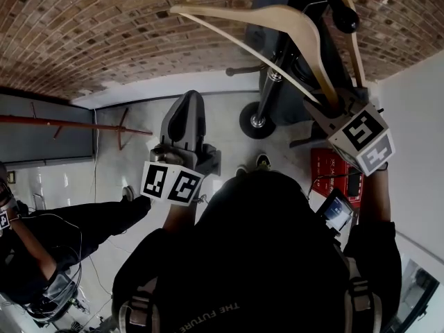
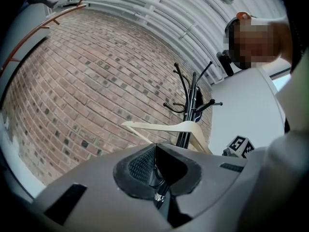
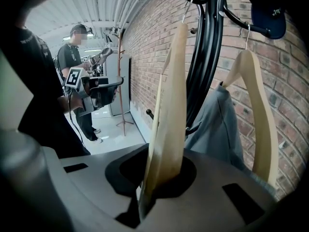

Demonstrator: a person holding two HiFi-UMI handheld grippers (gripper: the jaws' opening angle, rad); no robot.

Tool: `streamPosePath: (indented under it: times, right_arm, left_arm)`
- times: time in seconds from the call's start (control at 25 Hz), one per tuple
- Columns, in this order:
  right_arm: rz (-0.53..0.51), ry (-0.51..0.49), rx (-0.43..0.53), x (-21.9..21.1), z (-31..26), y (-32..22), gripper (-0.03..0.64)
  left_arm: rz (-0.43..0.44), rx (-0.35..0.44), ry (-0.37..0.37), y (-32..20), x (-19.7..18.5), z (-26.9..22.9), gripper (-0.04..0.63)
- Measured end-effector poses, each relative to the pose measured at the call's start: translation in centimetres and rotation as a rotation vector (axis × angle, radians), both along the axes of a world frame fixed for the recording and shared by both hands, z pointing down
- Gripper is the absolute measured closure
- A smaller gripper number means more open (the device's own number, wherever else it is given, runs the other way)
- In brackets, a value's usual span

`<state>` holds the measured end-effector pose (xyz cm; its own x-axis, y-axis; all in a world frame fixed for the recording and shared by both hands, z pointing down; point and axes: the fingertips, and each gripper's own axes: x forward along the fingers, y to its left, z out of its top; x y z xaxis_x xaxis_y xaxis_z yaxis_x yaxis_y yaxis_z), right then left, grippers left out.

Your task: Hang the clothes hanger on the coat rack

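My right gripper (image 1: 331,108) is shut on the lower end of a pale wooden clothes hanger (image 1: 277,26), which stands up between its jaws (image 3: 159,175). The hanger's (image 3: 169,120) wire hook (image 3: 187,6) reaches up to a curved arm of the black coat rack (image 3: 205,57); whether it rests on the arm I cannot tell. In the head view the rack's pole (image 1: 277,68) rises just behind the hanger. My left gripper (image 1: 186,106) is held apart to the left, shut and empty (image 2: 155,161). It faces the hanger (image 2: 166,128) and the rack (image 2: 193,100).
A second wooden hanger (image 3: 258,115) with a grey garment (image 3: 217,124) and a dark cap (image 3: 268,13) hang on the rack. A brick wall (image 1: 104,33) stands behind it. Another person (image 1: 41,255) stands at the left. A red case (image 1: 333,168) lies on the floor.
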<state>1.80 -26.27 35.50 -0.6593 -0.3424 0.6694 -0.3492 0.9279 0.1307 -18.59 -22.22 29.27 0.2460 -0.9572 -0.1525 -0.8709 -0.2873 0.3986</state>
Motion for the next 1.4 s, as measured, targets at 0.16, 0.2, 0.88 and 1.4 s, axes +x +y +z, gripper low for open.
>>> streamPosePath:
  times: [0.16,0.2,0.88,1.4]
  right_arm:
    - [0.015,0.013,0.006,0.2,0.4,-0.2,0.588]
    - [0.018,0.015,0.009,0.3,0.5,-0.2,0.588]
    - [0.085,0.028,0.075,1.2,0.7,-0.7,0.586]
    - [0.125,-0.092,0.130,1.7,-1.6,-0.7,0.581]
  left_arm:
    - [0.006,-0.002,0.001,0.1,0.0,0.2,0.574]
    - [0.008,-0.002,0.002,0.1,0.1,0.2,0.575]
    - [0.023,-0.004,-0.009,0.8,0.4,0.0,0.575]
    - [0.030,-0.003,-0.017,1.5,1.3,-0.2,0.575]
